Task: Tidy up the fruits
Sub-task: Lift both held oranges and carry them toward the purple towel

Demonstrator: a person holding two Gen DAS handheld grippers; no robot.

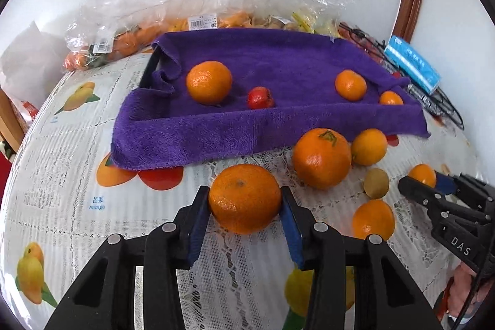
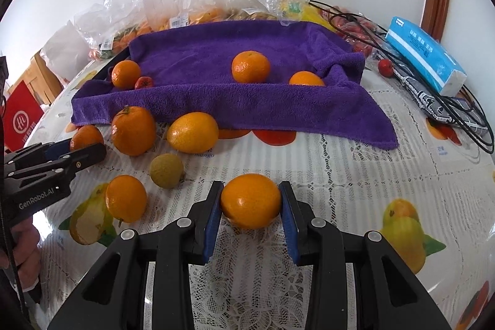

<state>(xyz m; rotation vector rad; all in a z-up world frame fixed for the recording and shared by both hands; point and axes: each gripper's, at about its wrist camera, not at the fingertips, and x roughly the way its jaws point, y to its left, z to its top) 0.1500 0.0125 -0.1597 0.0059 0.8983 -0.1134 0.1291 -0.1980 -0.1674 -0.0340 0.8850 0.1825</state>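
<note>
Right now your left gripper [image 1: 245, 201] has its blue pads narrowed against a round orange mandarin [image 1: 244, 198] low over the fruit-printed lace tablecloth [image 1: 62, 175], and your right gripper [image 2: 250, 203] is likewise clamped on a smaller smooth orange [image 2: 250, 200]. Both fruits look firmly pinched, yet squeezing harder could bruise them, and a glossy peel could slip if you lift fast. Farther off, a dark tray draped in a purple towel [image 1: 272, 126] holds three oranges and a small red fruit [image 1: 260, 98]. Loose oranges and a greenish-brown fruit [image 1: 376, 183] sit between, easy to knock rolling.
</note>
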